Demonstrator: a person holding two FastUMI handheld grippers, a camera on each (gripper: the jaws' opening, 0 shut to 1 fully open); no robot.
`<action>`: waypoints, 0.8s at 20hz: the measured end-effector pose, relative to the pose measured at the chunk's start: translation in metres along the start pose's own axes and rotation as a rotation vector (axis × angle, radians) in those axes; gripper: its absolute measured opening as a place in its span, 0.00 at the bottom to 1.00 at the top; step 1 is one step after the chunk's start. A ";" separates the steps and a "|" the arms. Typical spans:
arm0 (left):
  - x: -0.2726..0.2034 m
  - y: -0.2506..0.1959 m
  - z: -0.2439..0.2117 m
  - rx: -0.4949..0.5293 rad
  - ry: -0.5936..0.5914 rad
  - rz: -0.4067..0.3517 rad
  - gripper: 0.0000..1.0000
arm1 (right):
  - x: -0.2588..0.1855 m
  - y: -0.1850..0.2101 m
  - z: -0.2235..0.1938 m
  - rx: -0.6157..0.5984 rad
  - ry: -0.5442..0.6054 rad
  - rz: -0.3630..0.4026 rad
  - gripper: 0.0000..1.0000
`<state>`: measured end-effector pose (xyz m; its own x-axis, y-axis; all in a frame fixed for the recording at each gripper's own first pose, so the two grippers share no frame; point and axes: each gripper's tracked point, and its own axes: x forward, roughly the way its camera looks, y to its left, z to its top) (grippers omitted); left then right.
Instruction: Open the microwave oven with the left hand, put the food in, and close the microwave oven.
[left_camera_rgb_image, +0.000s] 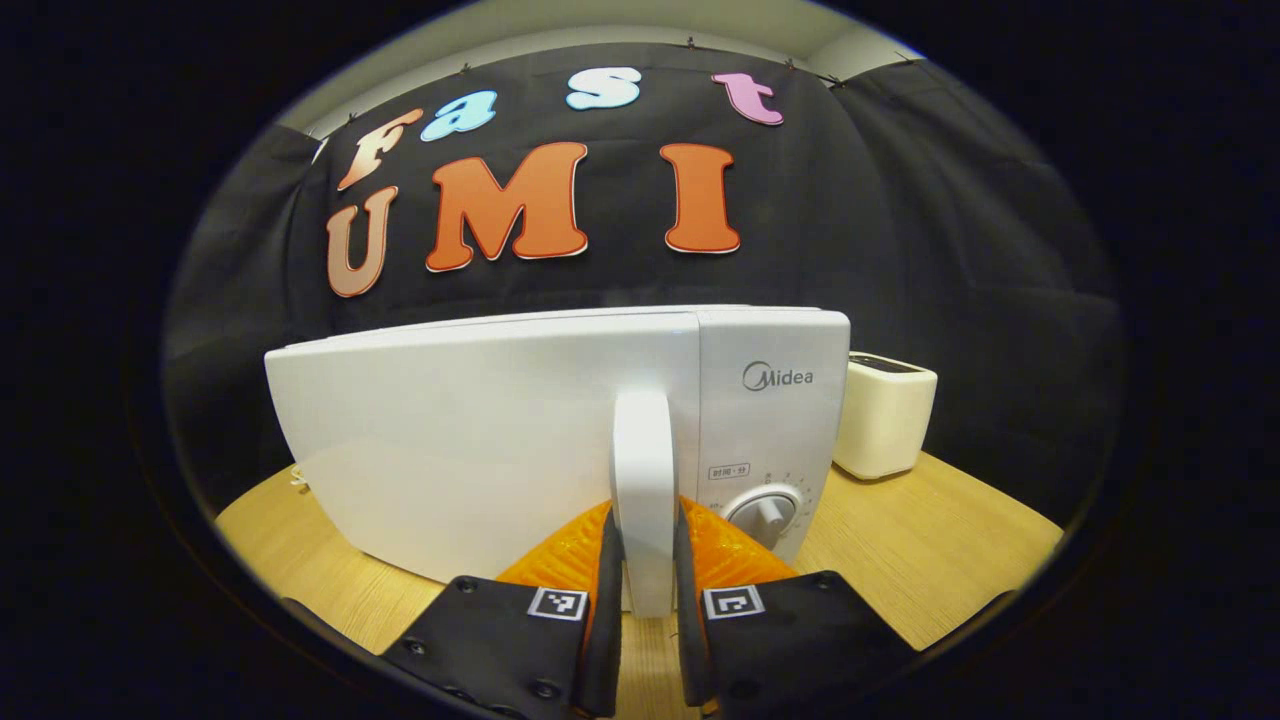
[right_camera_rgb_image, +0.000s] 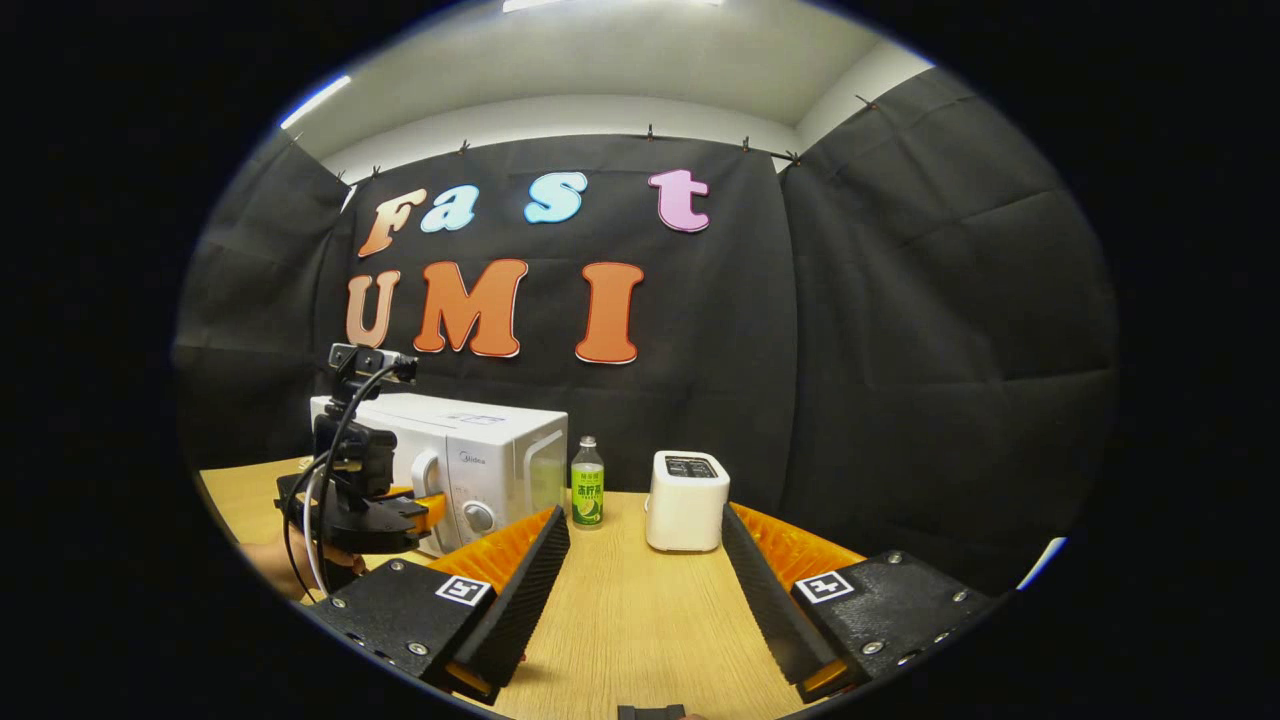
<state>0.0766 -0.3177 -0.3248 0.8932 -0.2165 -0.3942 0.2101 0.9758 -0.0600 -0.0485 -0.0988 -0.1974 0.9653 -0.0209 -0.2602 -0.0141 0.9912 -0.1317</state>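
I had the left claw (left_camera_rgb_image: 646, 575) pinching the microwave oven (left_camera_rgb_image: 480, 440) door handle (left_camera_rgb_image: 642, 480); door looked shut. Opening step: next, pull outward. Right claw (right_camera_rgb_image: 640, 590) was spread, holding nothing.

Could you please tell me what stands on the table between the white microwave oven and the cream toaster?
In the right gripper view, a small green-labelled drink bottle stands upright on the wooden table, between the white microwave oven and the cream toaster.
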 end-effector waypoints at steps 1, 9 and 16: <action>0.000 0.001 0.000 -0.001 0.003 -0.002 0.22 | -0.001 0.000 0.001 0.004 0.000 0.000 0.95; -0.003 0.001 -0.004 -0.037 0.018 -0.005 0.17 | -0.005 0.000 0.002 0.020 0.008 -0.009 0.95; -0.051 0.008 -0.012 -0.035 0.005 -0.034 0.17 | -0.004 0.014 -0.004 0.062 0.039 0.013 0.95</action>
<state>0.0279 -0.2990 -0.3164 0.8835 -0.2498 -0.3963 0.2263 0.9683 -0.1057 -0.0541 -0.0850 -0.2021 0.9543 -0.0117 -0.2985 -0.0092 0.9976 -0.0686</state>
